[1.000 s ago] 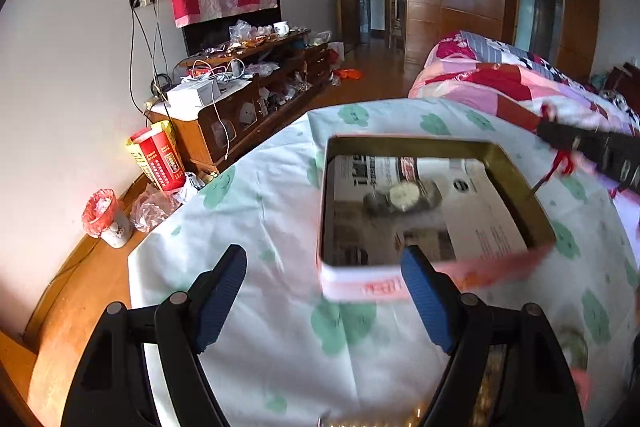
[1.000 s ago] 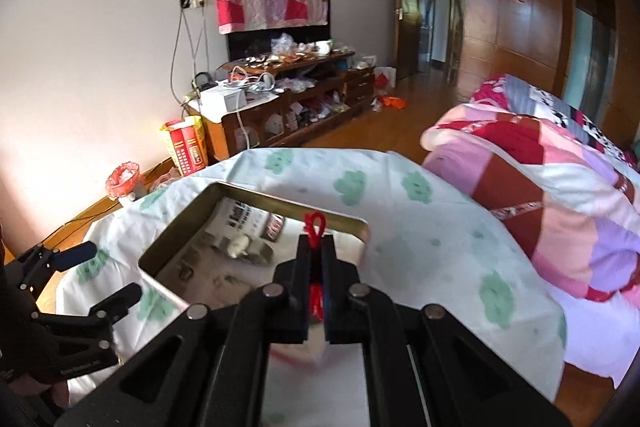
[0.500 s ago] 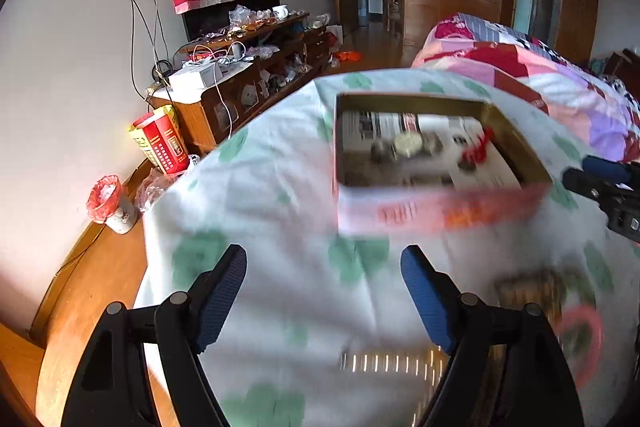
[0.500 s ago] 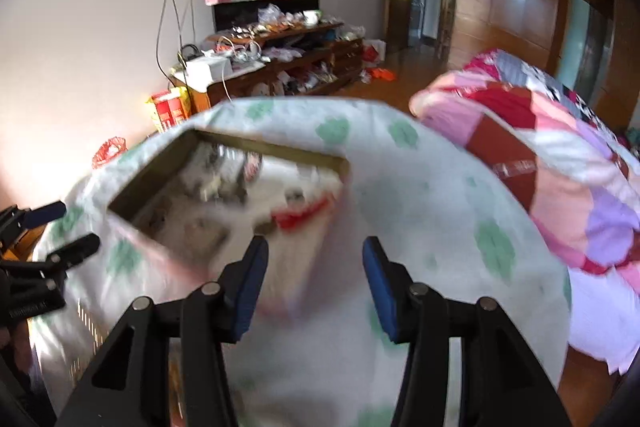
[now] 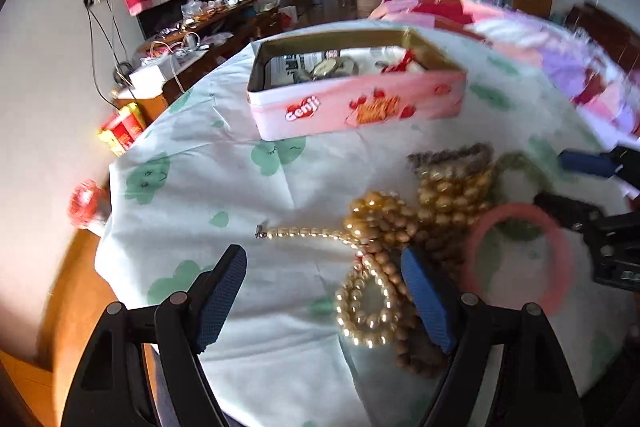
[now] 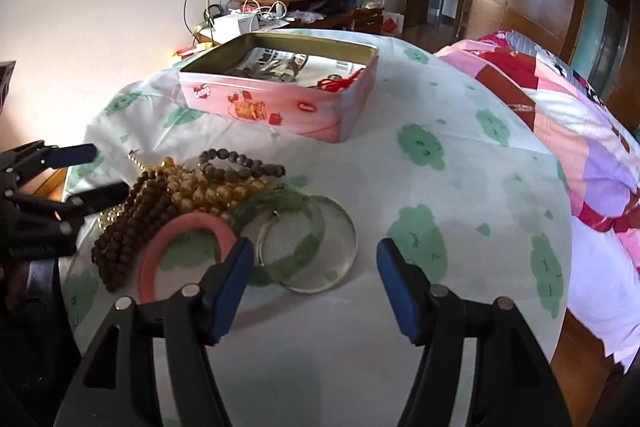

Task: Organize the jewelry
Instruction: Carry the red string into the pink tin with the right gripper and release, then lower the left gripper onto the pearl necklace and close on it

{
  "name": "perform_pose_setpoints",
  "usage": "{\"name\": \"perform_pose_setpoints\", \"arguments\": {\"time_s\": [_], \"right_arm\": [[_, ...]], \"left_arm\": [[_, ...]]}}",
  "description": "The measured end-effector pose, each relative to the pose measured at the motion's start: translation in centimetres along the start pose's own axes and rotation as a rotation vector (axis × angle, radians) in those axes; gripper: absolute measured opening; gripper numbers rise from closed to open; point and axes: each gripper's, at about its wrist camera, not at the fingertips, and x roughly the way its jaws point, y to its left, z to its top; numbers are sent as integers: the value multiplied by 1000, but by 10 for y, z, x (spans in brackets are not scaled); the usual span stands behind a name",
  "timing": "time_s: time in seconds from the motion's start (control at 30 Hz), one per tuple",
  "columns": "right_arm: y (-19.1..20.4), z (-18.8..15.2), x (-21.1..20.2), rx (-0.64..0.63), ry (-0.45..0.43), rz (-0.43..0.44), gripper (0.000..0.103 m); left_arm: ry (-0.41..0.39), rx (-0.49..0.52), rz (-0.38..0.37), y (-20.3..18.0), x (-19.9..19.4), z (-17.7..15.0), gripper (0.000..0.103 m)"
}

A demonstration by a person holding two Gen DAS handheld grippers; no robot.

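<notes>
An open pink tin box [image 5: 356, 107] [image 6: 280, 107] stands on the white cloth with green clouds and holds papers, a metal piece and a red cord [image 6: 340, 83]. In front of it lies a heap of jewelry: pearl and gold bead strands [image 5: 372, 227] [image 6: 200, 187], dark brown beads [image 6: 128, 227], a pink bangle [image 5: 516, 259] [image 6: 184, 251], a green bangle [image 6: 304, 247] and a thin silver ring [image 6: 340, 251]. My left gripper [image 5: 324, 291] is open and empty over the pearls. My right gripper [image 6: 316, 275] is open and empty just before the bangles.
The cloth-covered table [image 6: 440, 227] ends at a rounded edge. A bed with a pink patchwork quilt [image 6: 580, 115] lies to the right. A cluttered wooden TV cabinet [image 6: 296, 7] stands against the far wall, and wooden floor shows at the left [image 5: 72, 307].
My right gripper has opened and left the red cord in the tin. Both grippers have drawn back from the tin and tilted down to the jewelry heap.
</notes>
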Motion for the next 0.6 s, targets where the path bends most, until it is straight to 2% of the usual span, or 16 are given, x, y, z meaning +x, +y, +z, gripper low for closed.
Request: {"name": "perform_pose_setpoints", "arguments": {"time_s": [0.17, 0.3, 0.4, 0.6], "right_arm": [[-2, 1, 12, 17, 10, -27, 66], [-6, 6, 29, 24, 41, -52, 66], [-15, 12, 38, 53, 62, -60, 66], [-40, 28, 51, 111, 70, -102, 66]], "left_arm": [[-3, -42, -10, 13, 23, 7, 91], [15, -11, 1, 13, 29, 17, 92], [55, -47, -7, 25, 40, 29, 94], [74, -4, 28, 24, 56, 53, 94]]}}
